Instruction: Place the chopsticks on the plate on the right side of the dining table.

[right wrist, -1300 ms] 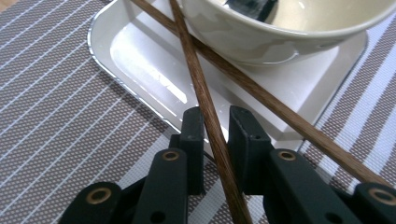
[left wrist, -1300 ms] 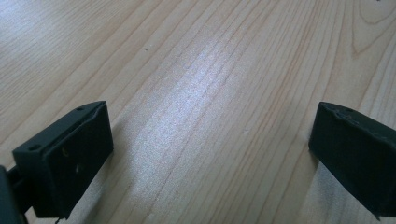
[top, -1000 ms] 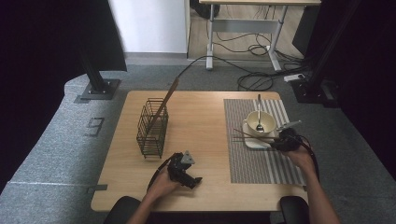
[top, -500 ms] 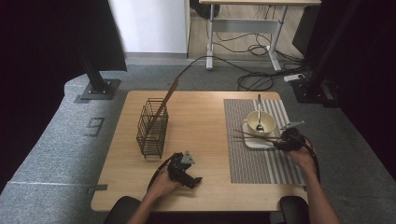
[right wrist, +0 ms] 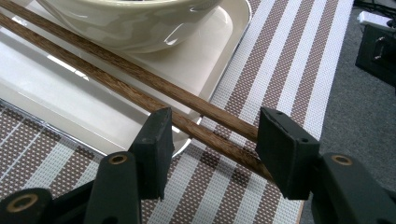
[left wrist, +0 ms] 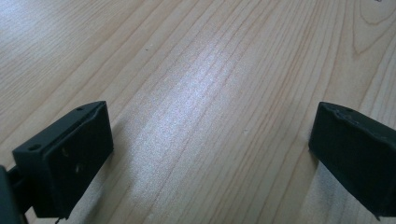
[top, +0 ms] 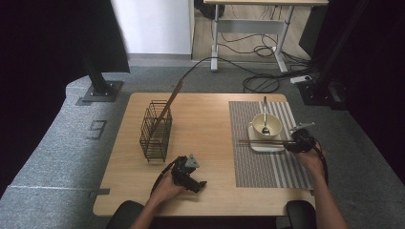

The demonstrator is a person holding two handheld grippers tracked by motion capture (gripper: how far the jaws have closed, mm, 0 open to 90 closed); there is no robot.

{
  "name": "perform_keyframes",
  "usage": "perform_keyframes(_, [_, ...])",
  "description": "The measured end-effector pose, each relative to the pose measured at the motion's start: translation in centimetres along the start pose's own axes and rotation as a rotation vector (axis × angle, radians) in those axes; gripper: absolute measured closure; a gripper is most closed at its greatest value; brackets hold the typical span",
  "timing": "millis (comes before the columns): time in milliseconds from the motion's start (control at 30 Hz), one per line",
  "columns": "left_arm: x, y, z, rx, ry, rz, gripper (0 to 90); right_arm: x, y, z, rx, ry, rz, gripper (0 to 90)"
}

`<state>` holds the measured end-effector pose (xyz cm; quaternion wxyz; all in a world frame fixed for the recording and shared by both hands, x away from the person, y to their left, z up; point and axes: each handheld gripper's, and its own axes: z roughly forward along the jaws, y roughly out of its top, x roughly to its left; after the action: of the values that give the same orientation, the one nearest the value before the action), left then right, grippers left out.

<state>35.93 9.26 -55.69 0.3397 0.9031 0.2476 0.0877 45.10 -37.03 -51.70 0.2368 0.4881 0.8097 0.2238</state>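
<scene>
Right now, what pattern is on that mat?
Brown and white stripes on the placemat, best in the right gripper view.

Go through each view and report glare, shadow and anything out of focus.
High view: dark borders, table evenly lit and sharp. Left gripper view: a pale sheen on the wood between the left tongs, whose jaws look soft. Right gripper view: bright highlights on the bowl and plate; chopsticks crisp.

A wire basket [top: 155, 130] holding a leaning wooden stick [top: 168, 106] stands on the table [top: 210, 129].
</scene>
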Motion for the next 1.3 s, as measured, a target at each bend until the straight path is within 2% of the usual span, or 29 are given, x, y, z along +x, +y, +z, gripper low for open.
perform_keyframes(200, [0.0,0.0,0.0,0.0,0.0,-0.001,0.0,0.0,-0.2,-0.4,-0.02,0.018,0.01,42.0])
perform_keyframes(300, [0.0,0.0,0.0,0.0,0.0,-0.001,0.0,0.2,-0.3,-0.9,-0.043,0.063,0.013,37.0])
perform_keyframes(400, [0.0,0.0,0.0,-0.001,0.0,-0.001,0.0,0.8,-0.4,-1.7,-0.078,0.104,0.009,28.4])
perform_keyframes(500, [0.0,0.0,0.0,-0.001,0.001,0.0,0.0,1.7,-0.5,-2.5,-0.122,0.126,0.017,14.8])
perform_keyframes(633, [0.0,0.0,0.0,-0.002,0.001,-0.002,0.0,3.2,-0.5,-3.1,-0.184,0.137,0.026,8.8])
perform_keyframes(767, [0.0,0.0,0.0,-0.001,0.001,-0.003,0.0,5.0,-0.5,-2.8,-0.23,0.174,0.036,0.2])
perform_keyframes(800, [0.0,0.0,0.0,-0.001,0.001,-0.003,0.0,5.5,-0.5,-2.7,-0.231,0.182,0.028,0.0])
perform_keyframes(967, [0.0,0.0,0.0,-0.001,0.001,-0.002,0.0,6.9,-0.7,-2.1,-0.264,0.209,0.05,0.0])
perform_keyframes(1133, [0.0,0.0,0.0,-0.001,0.001,-0.003,0.0,7.6,-1.3,-1.6,-0.272,0.2,0.053,0.0])
perform_keyframes(1300, [0.0,0.0,0.0,-0.001,0.001,-0.003,0.0,8.8,-1.5,-0.8,-0.25,0.185,-0.001,0.0])
